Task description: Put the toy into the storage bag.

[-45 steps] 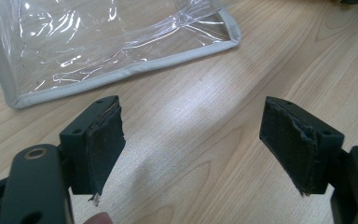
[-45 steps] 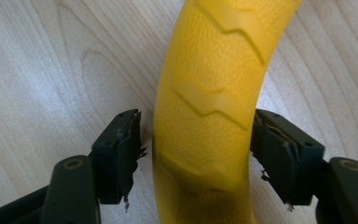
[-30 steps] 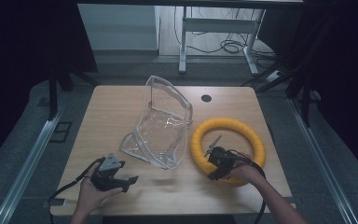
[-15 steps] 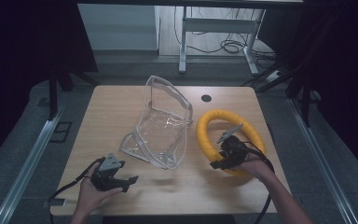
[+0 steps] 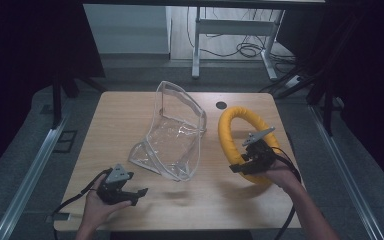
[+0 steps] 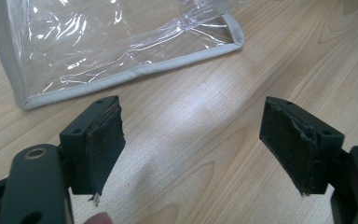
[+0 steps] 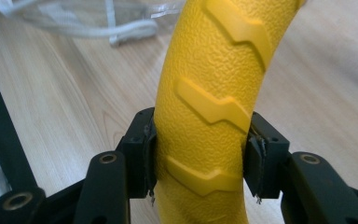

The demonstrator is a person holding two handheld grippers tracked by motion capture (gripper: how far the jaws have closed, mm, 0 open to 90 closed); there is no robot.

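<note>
My right gripper [image 5: 241, 164] pinches the near part of the yellow ring [image 5: 228, 131], jaws pressed on both sides of its tube; in the right gripper view the tube [image 7: 205, 107] runs straight away between them. The ring lies on the table [image 5: 130, 112] at the right, tipped up at its far end. The clear bag [image 5: 175, 135] sits just left of it, mouth open, nothing inside. My left gripper [image 5: 132, 194] hovers near-left, jaws spread and empty, the bag's corner [image 6: 25, 100] just beyond. Likely the ring goes left into the bag.
</note>
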